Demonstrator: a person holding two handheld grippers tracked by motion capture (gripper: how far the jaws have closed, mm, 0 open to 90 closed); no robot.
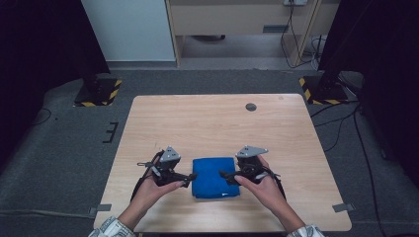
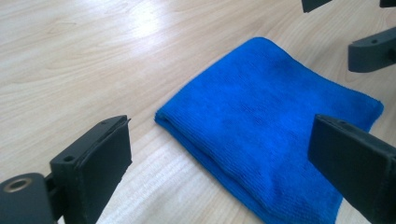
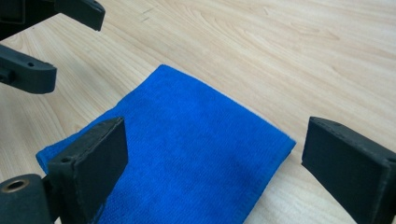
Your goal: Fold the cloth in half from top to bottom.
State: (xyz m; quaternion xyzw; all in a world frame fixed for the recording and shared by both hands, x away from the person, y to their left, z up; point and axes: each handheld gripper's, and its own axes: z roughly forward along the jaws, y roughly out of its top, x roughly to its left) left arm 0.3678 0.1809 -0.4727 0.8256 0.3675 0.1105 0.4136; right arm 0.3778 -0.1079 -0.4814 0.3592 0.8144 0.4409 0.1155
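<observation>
Folded blue cloth [image 1: 215, 177] lying flat near surface [image 1: 217, 118] front edge, midway between tongs. Left tongs [image 1: 188, 178] and right tongs [image 1: 225, 177] flanking its side edges, both gaping, grasping nothing, equally near.

A light wooden table [image 1: 212, 118] is standing on grey carpet [image 1: 64, 148], and a small round dark disc [image 1: 251, 106] is sitting in its top near the far right corner. Two black stands with yellow-and-black striped bases are flanking the table's far end, one at the left [image 1: 98, 92] and one at the right [image 1: 323, 90]. Black cables [image 1: 346, 123] are trailing across the floor on the right. Behind, a wooden desk frame [image 1: 242, 24] is standing against the wall beside a pale panel [image 1: 129, 29].
</observation>
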